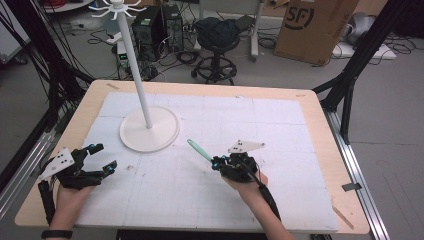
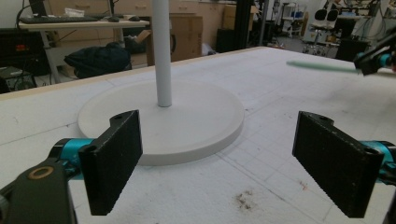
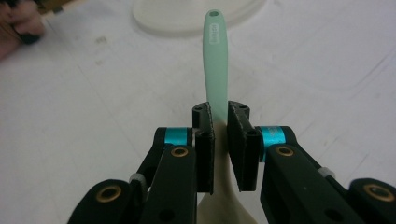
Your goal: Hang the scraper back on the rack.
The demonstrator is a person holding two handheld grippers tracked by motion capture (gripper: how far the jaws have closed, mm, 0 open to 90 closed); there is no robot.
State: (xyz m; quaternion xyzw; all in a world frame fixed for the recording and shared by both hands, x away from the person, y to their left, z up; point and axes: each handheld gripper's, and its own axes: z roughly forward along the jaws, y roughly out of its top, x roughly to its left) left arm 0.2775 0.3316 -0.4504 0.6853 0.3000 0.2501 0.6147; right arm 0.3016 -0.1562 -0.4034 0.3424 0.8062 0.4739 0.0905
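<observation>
A white stand with a round base [image 1: 149, 129] and a tall pole [image 1: 134, 60] stands on the white mat, its hooks at the top. My right gripper [image 1: 218, 163] is shut on a mint-green utensil [image 1: 199, 150], whose handle with a hole at its end [image 3: 215, 42] points toward the base [image 3: 187, 21]. In the right gripper view a cream part of the utensil hangs below the jaws. My left gripper [image 1: 100, 157] rests open at the table's left, facing the base [image 2: 161, 119], with nothing between its pads [image 2: 114, 158]. The green handle [image 2: 317, 66] shows far right there.
A wooden table [image 1: 320, 107] carries the white gridded mat [image 1: 225, 125]. Beyond it are a stool [image 1: 217, 37], computer towers, cables and a cardboard box [image 1: 315, 25]. Black frame legs stand at both sides.
</observation>
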